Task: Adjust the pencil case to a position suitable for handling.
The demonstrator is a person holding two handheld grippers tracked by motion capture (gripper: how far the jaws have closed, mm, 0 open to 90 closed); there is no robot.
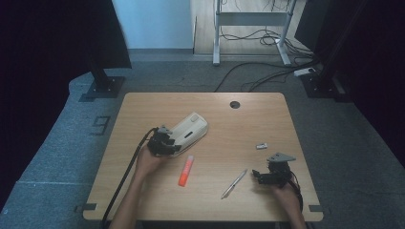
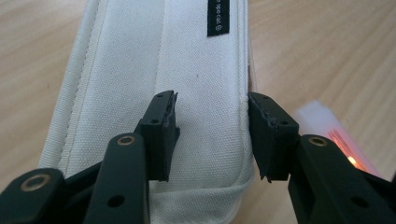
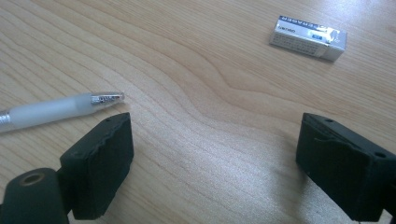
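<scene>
A white fabric pencil case lies slantwise left of the table's middle. My left gripper holds its near end. In the left gripper view the case runs away from me, and my left gripper has one pad pressed into the top fabric and the other against the side seam. My right gripper stands open near the front right edge. In the right gripper view the right gripper has only bare wood between its pads, a pen tip just beyond the left pad and an eraser farther off.
An orange marker lies beside the case's near end and glows blurred past my right jaw as the marker. A silver pen and a small eraser lie on the right half. A cable hole sits near the table's far edge.
</scene>
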